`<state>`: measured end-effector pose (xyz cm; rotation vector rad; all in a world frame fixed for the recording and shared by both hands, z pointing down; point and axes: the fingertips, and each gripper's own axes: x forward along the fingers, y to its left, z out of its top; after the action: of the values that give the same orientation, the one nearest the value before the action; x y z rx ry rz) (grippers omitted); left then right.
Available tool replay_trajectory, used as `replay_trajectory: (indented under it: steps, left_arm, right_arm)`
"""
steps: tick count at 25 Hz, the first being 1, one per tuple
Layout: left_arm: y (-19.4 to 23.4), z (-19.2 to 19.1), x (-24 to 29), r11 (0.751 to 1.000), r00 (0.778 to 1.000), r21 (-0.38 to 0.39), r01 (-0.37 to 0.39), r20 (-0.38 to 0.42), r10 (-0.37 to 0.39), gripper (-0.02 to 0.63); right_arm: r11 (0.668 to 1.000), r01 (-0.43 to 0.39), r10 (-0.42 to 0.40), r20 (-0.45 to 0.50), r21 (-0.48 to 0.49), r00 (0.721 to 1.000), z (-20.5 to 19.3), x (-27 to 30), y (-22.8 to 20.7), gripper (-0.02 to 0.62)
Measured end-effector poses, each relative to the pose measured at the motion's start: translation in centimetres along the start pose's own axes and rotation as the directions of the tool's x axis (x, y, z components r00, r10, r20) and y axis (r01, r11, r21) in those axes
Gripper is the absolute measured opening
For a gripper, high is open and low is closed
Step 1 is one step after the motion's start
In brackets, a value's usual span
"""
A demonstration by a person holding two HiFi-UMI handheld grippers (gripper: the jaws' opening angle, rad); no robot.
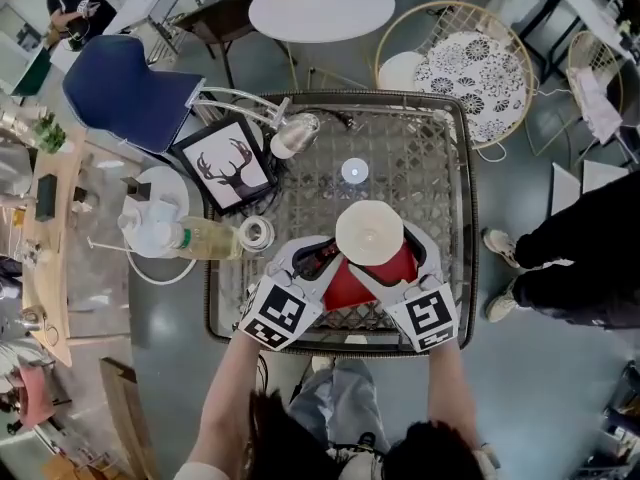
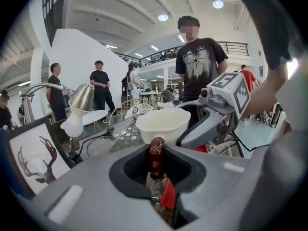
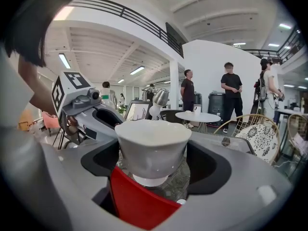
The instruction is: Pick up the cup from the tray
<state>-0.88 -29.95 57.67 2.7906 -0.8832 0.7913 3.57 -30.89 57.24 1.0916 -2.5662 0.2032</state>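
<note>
A white cup [image 1: 370, 231] is held above a red tray [image 1: 362, 283] over the glass table [image 1: 440, 168]. In the right gripper view the cup [image 3: 153, 146] fills the gap between the jaws of my right gripper [image 3: 154, 170], which is shut on it, its foot just over the red tray [image 3: 139, 198]. My left gripper [image 1: 318, 258] comes in from the left. In its own view the left gripper [image 2: 156, 170] is shut on the tray's red edge [image 2: 168, 196], with a dark red knob [image 2: 155, 153] between the jaws and the cup [image 2: 162, 124] just beyond.
A desk lamp [image 1: 295, 133], a framed deer picture [image 1: 225, 165], a bottle [image 1: 200, 238] and a tape roll [image 1: 257, 233] lie at the table's left. A small round disc [image 1: 355, 171] is mid-table. A person's legs [image 1: 570, 268] stand right; chairs [image 1: 470, 58] behind.
</note>
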Motion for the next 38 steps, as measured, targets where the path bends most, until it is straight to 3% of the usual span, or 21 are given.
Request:
replay_trajectory:
  steps: [3, 9, 14, 21, 33, 36, 38]
  left_arm:
    - [1.2, -0.6, 1.3, 0.999, 1.000, -0.013, -0.029, -0.010, 0.029, 0.060]
    - [2.4, -1.8, 3.2, 0.998, 0.999, -0.053, -0.018, -0.039, 0.016, 0.060]
    - [3.1, -2.7, 4.5, 0.998, 0.997, -0.028, -0.048, -0.059, 0.046, 0.060]
    - [3.0, -3.6, 5.4, 0.997, 0.997, -0.054, -0.063, -0.056, 0.059, 0.060]
    - [2.7, -4.4, 5.8, 0.993, 0.992, -0.057, -0.103, -0.083, 0.098, 0.064]
    - [2.9, -4.3, 5.2, 0.993, 0.987, -0.016, -0.118, -0.110, 0.116, 0.126]
    - [2.9, -4.4, 4.5, 0.993, 0.986, -0.026, -0.118, -0.121, 0.114, 0.129]
  right_arm:
    - [1.000, -0.007, 0.007, -0.012, 0.005, 1.000, -0.7, 1.5, -0.9, 0.459]
    - [1.000, -0.022, 0.023, -0.037, 0.019, 0.999, -2.6, 3.2, -2.5, 0.456]
    - [0.999, -0.023, 0.025, -0.051, 0.023, 0.998, -3.7, 4.4, -3.2, 0.454]
    - [0.999, -0.028, 0.030, -0.083, 0.017, 0.996, -4.6, 4.7, -3.4, 0.451]
    - [0.998, 0.006, -0.017, -0.192, -0.061, 0.981, -6.1, 4.5, -3.3, 0.437]
    - [0.998, 0.030, -0.039, -0.189, -0.052, 0.981, -5.6, 3.8, -3.3, 0.434]
    - [0.999, 0.035, -0.040, -0.181, -0.027, 0.983, -4.7, 3.0, -3.3, 0.434]
